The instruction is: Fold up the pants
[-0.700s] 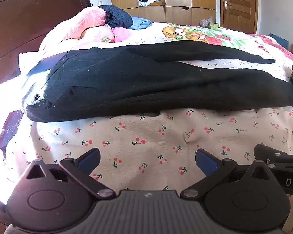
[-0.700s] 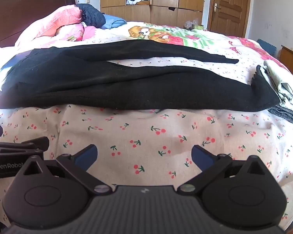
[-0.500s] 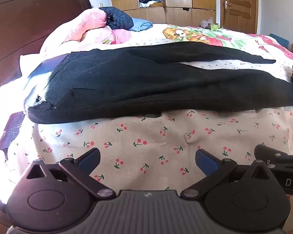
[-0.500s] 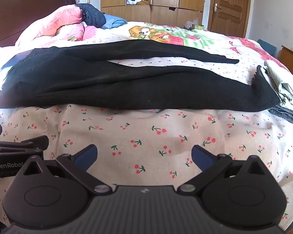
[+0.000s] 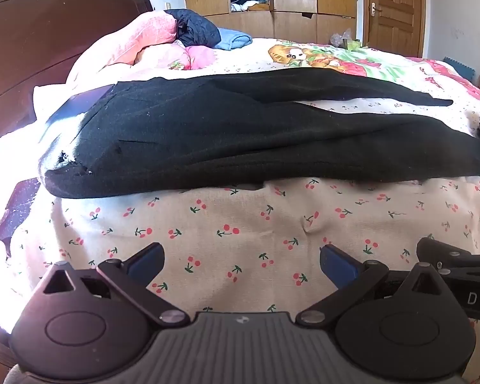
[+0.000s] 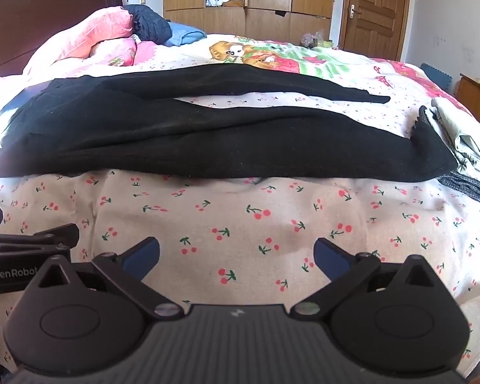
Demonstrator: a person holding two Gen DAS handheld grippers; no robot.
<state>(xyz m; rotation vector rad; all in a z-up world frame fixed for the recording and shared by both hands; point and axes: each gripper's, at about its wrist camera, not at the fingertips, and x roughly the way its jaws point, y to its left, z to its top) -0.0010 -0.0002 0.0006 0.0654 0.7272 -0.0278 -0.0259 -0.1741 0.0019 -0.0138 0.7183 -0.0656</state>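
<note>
Black pants [image 5: 240, 137] lie spread across the cherry-print sheet [image 5: 240, 224]; left gripper [image 5: 241, 260] and right gripper [image 6: 236, 256] hover near them, both released, grasping nothing.

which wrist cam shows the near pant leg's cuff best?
Right wrist: the cuff lies fully in frame at the right end of the pants, hem edge clear. In the left wrist view that end runs off the right edge, so the hem isn't visible.

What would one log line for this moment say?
stage: before first fold | pants: flat on bed, legs apart | left gripper: open, empty | right gripper: open, empty
</note>
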